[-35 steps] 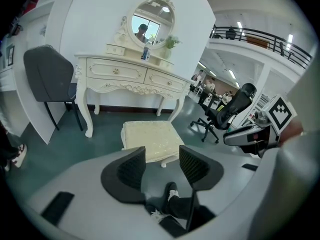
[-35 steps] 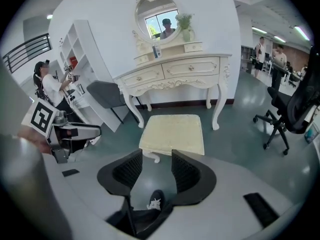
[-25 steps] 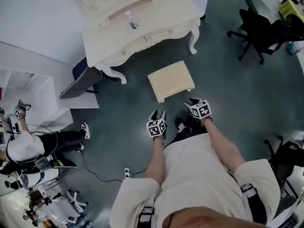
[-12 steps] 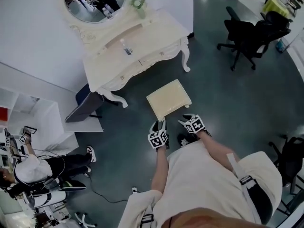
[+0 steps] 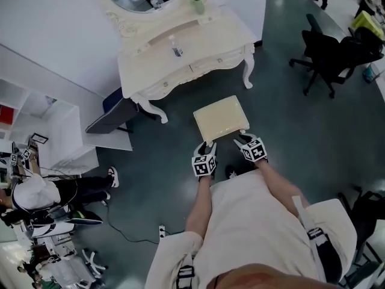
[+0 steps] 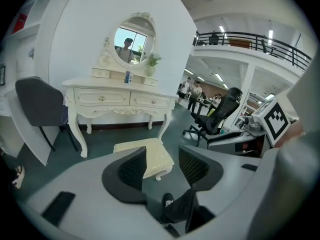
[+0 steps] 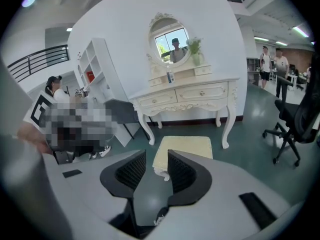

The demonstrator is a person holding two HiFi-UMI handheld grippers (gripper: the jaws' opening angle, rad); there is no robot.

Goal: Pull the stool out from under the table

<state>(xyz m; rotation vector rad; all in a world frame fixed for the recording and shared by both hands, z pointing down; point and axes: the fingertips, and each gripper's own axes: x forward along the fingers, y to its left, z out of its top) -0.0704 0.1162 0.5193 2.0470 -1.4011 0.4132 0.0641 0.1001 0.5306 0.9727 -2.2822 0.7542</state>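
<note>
While both tools hover by its near edge, stool [image 5: 221,117] sits on floor [image 5: 283,119] fully clear of worktop [image 5: 186,47], strip of bare floor between them. Far left: white shelf unit [image 5: 60,134], then dark chair [image 5: 111,110] just beside worktop leg. Next, left tool [image 5: 204,147]: jaws partway apart, gripping nothing. Beside it right tool [image 5: 242,139]: jaws just been closing, narrow gap, nothing pinched either. Both cubes [image 5: 203,166] carry black-and-white square markers. Right of stool, loads of open floor; office chair [image 5: 328,47] well apart, so plenty of room that side.
</note>
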